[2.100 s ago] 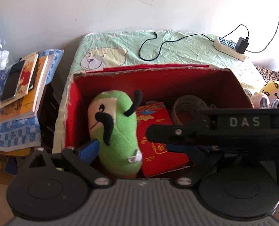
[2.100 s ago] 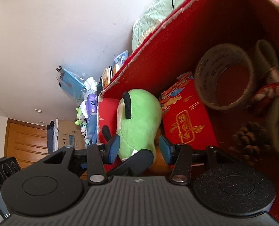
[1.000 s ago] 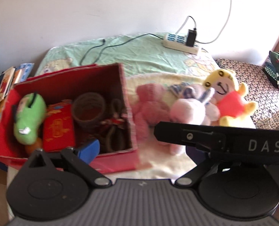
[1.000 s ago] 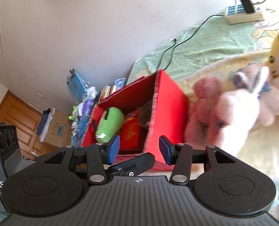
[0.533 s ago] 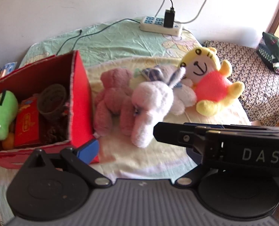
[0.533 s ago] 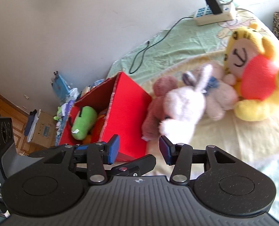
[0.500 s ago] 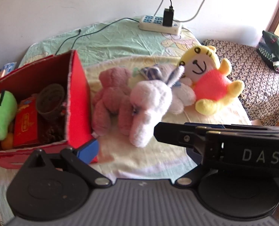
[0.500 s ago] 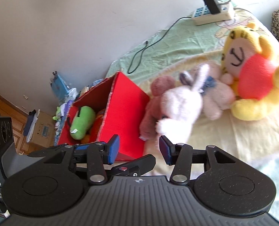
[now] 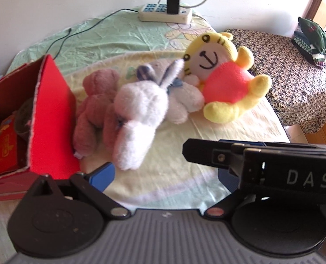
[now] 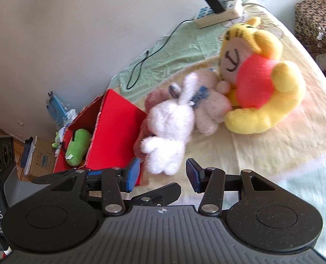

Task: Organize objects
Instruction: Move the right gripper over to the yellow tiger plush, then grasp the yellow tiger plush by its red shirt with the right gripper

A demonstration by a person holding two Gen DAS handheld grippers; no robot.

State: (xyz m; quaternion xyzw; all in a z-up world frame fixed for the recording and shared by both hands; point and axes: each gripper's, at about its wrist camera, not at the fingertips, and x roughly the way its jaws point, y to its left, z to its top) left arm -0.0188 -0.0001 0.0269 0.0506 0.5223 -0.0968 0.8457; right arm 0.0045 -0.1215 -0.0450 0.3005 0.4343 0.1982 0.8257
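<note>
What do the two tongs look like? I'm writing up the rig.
Both tongs are black linkage arms tipped with blue pads, mounted on a ribbed grey body with round black discs: left tongs, right tongs. White "DAS" lettering marks a black housing.

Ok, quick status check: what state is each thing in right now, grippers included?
Left gripper: open, empty.
Right gripper: open, empty.
Red cardboard box: open-topped, partly filled.
Green plush toy: inside the box.
White fluffy plush rabbit: lying on the bed, outside the box.
Yellow plush tiger in red shirt: lying on the bed.
White power strip: black adapter plugged in.
</note>
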